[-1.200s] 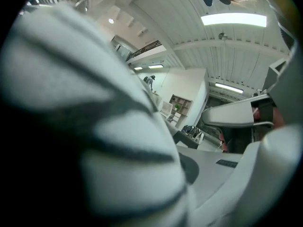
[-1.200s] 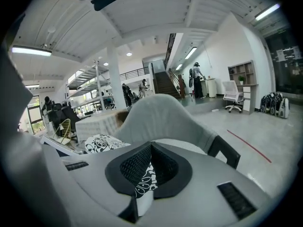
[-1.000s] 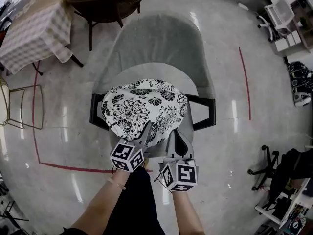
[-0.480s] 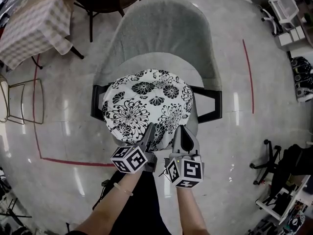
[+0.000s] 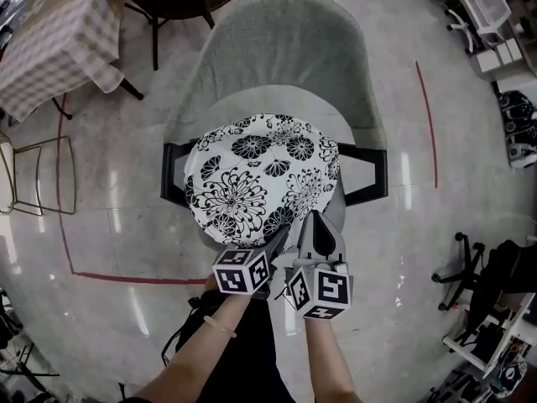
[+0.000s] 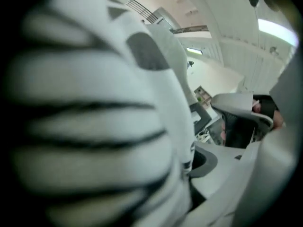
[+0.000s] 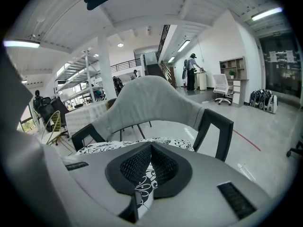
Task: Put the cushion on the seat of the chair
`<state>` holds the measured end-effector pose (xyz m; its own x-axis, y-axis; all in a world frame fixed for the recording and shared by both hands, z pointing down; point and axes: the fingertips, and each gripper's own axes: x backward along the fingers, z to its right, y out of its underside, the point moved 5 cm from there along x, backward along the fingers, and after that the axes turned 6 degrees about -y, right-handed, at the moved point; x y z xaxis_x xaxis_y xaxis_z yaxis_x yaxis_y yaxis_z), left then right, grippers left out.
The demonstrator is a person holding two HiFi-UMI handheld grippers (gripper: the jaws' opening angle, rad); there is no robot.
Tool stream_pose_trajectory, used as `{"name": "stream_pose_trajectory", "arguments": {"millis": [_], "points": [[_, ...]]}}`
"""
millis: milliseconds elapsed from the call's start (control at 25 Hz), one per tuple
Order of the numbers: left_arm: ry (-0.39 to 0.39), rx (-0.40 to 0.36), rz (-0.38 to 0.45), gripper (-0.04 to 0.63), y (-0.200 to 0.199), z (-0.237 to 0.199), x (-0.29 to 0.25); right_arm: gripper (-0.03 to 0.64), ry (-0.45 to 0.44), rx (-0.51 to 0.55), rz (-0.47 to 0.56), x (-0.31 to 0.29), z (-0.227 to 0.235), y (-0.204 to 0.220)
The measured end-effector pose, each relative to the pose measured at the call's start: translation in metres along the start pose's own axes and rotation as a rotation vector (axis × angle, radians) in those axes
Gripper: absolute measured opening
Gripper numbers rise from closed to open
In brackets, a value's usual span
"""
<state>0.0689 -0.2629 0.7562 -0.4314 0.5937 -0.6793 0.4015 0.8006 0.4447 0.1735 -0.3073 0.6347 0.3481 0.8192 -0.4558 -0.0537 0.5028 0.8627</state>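
Cushion [image 5: 260,175] lies flat on the chair [image 5: 281,61] seat
At its near rim the left tool [image 5: 279,240] is opening, fabric close against it; just beside it, the right tool [image 5: 319,223] is clamped on that rim, with the cushion ahead of both, toward the chair's back.

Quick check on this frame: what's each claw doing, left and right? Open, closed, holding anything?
Left claw: opening, with the cushion edge between its jaws, not gripped.
Right claw: closed on the cushion's near edge.
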Motion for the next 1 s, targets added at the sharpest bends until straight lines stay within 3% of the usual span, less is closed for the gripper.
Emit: {"name": "stream_pose_trajectory", "arguments": {"millis": [80,200,320,560,800,1000], "points": [[-0.020,-0.083,-0.052,0.405,0.015,-0.006,0.000,0.014,0.007,-0.007,-0.004,0.002,-0.002,0.008],[-0.009,-0.121,-0.135,0.457,0.039,-0.009,0.004,0.014,0.014,-0.009,-0.006,0.008,-0.006,0.017],[0.013,-0.159,-0.201,0.466,0.059,-0.009,0.007,0.014,0.028,-0.016,-0.002,0.013,-0.009,0.025],[0.066,-0.345,-0.302,0.466,0.093,-0.009,0.023,0.014,0.052,-0.023,0.015,0.026,-0.018,0.036],[0.079,-0.385,-0.315,0.468,0.109,-0.019,0.054,0.014,0.075,-0.024,0.023,0.044,-0.031,0.041],[0.063,-0.423,-0.234,0.453,0.083,-0.017,0.077,0.014,0.094,-0.022,0.034,0.064,-0.038,0.031]]}}
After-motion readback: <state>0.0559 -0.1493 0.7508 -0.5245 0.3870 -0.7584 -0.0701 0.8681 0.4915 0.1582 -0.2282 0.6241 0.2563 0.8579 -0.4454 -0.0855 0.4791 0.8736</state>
